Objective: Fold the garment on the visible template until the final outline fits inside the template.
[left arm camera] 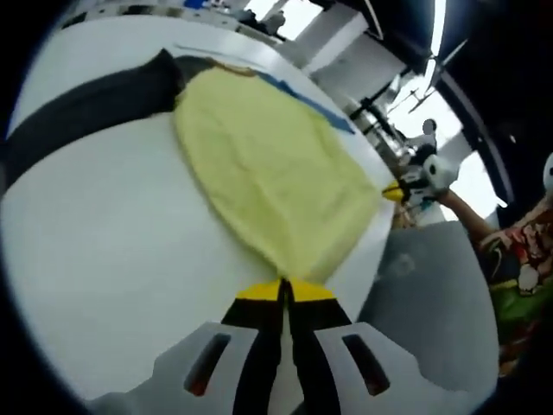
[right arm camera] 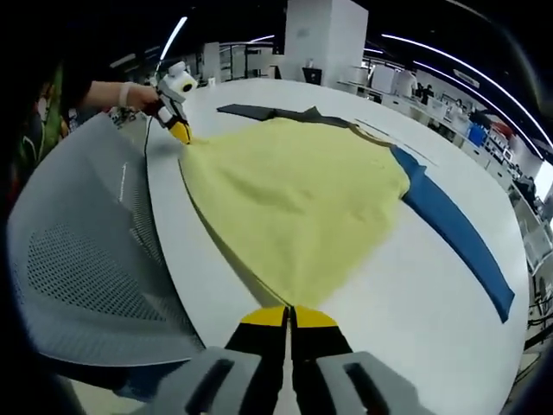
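**Both grippers pinch the yellow cloth at the table's near edge, fold barely begun**

The pale yellow fabric garment point(right arm camera: 298, 194) lies spread across the white round table point(right arm camera: 415, 303), reaching from the near edge toward the middle. The left gripper point(left arm camera: 284, 290) has its yellow-tipped fingers closed tight on one corner of the cloth at the table's edge. The right gripper point(right arm camera: 289, 316) likewise has its fingers pressed together on another corner, close to the same edge. Each one appears in the other's view, at the far corner of the cloth.

A blue strip point(right arm camera: 454, 229) and a dark grey strip point(right arm camera: 272, 112) lie on the table along the garment's far sides; these look like the template's borders. A grey mesh chair point(right arm camera: 78, 259) stands just beside the table.

Judging by the wide, mostly flat spread, the folding is at an early stage: the cloth seems to overlap both strips, so bringing the outline inside remains to be done.
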The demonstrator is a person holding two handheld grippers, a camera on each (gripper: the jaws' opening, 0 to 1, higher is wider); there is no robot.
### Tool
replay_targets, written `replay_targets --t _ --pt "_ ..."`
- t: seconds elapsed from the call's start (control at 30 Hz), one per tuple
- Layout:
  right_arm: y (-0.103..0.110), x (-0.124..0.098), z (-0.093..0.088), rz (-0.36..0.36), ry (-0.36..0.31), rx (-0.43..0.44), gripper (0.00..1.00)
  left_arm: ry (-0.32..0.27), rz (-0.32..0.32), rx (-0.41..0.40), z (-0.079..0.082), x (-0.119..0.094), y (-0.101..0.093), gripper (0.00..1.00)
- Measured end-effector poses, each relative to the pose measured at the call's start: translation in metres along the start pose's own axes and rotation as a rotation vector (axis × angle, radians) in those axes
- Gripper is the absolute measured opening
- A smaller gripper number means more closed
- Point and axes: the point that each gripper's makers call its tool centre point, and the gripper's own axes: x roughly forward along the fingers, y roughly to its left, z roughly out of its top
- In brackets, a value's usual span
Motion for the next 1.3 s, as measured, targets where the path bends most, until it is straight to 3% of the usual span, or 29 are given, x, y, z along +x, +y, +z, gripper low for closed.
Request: replay_targets --t 0.33,0.5,0.77,1.07,1.3 --pt "-0.002 0.002 -0.004 0.000 0.013 0.005 0.00 -0.021 0.004 -0.017 -0.003 0.004 -0.001 0.00" --pt "-0.003 0.002 -0.004 -0.001 0.016 0.005 0.00 -0.043 0.007 0.049 0.000 -0.004 0.001 0.01" --pt "-0.005 0.002 -0.006 -0.009 0.019 0.006 0.00 -0.055 0.013 0.114 0.001 -0.009 0.004 0.17" --pt "-0.008 0.002 -0.009 -0.014 0.017 0.017 0.00 -0.045 -0.041 0.189 -0.004 0.007 -0.009 0.15" --pt "-0.012 0.002 -0.010 -0.025 0.020 0.016 0.00 -0.065 -0.094 0.210 0.001 -0.003 -0.014 0.13"
